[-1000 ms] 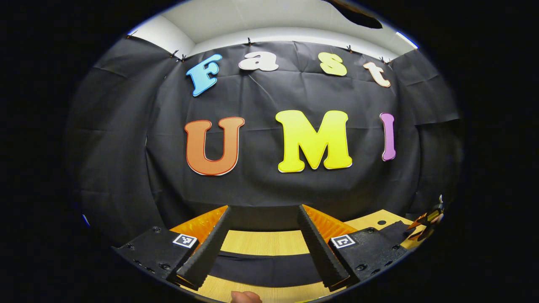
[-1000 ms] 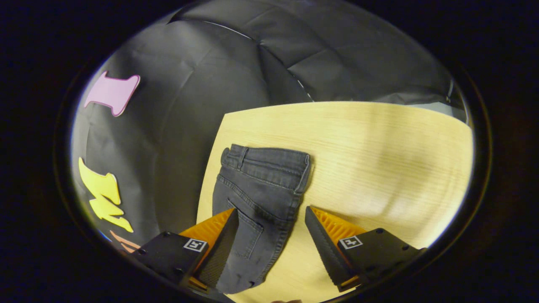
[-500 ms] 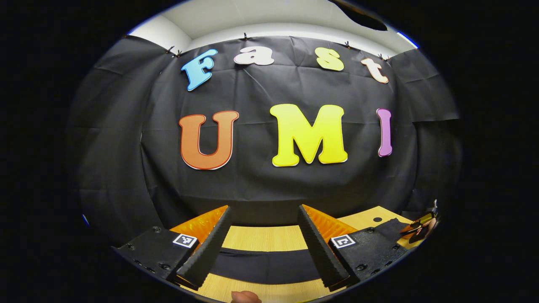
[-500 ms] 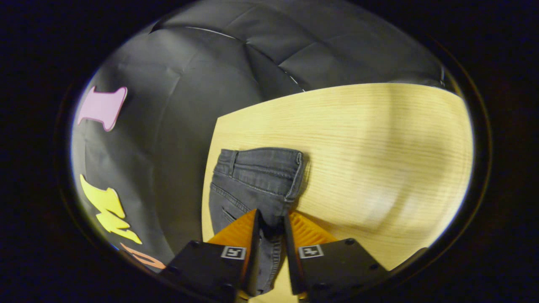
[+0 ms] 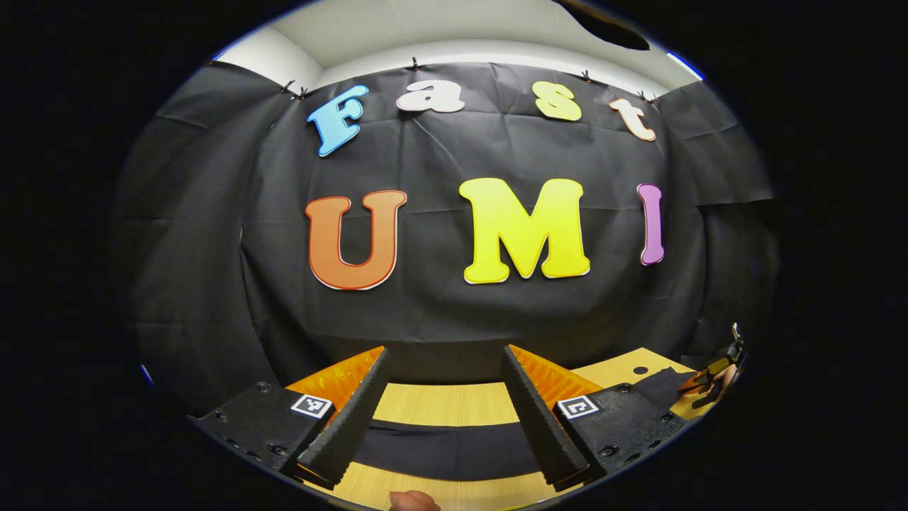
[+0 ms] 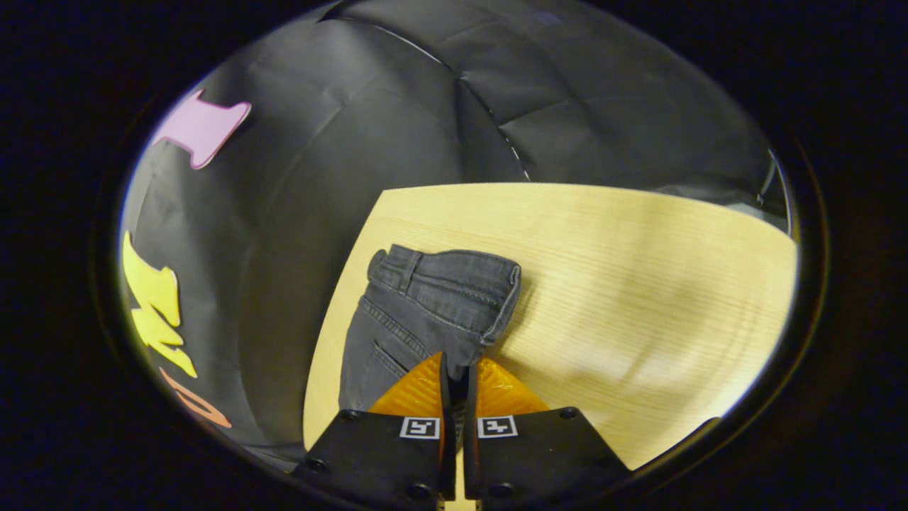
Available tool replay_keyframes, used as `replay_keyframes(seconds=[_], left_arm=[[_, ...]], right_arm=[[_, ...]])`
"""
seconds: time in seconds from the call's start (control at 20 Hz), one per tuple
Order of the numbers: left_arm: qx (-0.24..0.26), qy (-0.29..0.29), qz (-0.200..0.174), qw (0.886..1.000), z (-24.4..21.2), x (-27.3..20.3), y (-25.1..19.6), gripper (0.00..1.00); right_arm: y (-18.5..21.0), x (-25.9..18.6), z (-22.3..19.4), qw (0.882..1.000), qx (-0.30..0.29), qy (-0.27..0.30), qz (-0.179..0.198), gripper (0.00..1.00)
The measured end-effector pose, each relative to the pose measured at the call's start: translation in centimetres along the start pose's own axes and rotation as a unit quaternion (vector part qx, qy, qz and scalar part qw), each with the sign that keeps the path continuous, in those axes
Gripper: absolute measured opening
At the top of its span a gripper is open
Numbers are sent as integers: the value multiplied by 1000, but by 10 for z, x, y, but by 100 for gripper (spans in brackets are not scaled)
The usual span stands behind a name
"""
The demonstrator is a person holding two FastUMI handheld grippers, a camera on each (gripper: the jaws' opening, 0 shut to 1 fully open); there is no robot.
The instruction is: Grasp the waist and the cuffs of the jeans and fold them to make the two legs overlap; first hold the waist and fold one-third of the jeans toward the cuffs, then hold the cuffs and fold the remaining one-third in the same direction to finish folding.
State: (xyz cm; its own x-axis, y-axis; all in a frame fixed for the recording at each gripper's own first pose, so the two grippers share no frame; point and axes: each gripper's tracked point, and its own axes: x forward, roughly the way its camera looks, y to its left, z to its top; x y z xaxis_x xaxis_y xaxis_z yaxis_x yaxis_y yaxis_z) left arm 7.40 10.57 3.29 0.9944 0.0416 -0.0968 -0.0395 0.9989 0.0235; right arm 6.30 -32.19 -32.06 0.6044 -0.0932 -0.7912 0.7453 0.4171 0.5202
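Right gripper (image 6: 457,369) jaws clamped on jeans (image 6: 425,305) at lower centre; left gripper (image 5: 443,404) jaws apart, straddling dark denim.

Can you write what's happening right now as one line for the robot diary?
right gripper: shut on jeans | left gripper: open, above jeans | jeans: flat on table | stage: grasping

Blk gripper bodies (image 6: 461,454), square markers (image 5: 311,406)

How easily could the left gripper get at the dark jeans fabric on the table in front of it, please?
Probably easily: the left gripper is open, and the jeans lie flat on the table between and just below its fingers, with nothing between them.
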Motion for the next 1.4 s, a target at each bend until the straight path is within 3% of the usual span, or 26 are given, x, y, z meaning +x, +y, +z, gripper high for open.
replay_keyframes(seconds=[0.2,0.25,0.3,0.6,0.65,1.0,1.05,1.4], left_arm=[[-7,5,6,1000,-4,-4,4,99],[-9,7,5,1000,-5,-5,5,99],[-10,9,5,1000,-6,-6,5,99],[-29,15,22,999,-10,-13,15,99],[-31,15,26,999,-10,-14,18,99],[-37,23,48,998,-15,-24,36,99],[-38,23,51,998,-16,-25,39,99],[-42,24,75,996,-18,-32,57,99]], right_arm=[[42,-22,6,993,-108,-42,6,5],[56,-33,6,989,-137,-54,11,0],[71,-45,6,983,-169,-66,20,5],[164,-101,-40,928,-347,-121,63,5],[172,-109,-47,918,-368,-127,72,9],[216,-174,-92,857,-478,-152,120,0],[219,-181,-95,851,-488,-150,126,5],[236,-219,-102,822,-531,-109,176,5]])
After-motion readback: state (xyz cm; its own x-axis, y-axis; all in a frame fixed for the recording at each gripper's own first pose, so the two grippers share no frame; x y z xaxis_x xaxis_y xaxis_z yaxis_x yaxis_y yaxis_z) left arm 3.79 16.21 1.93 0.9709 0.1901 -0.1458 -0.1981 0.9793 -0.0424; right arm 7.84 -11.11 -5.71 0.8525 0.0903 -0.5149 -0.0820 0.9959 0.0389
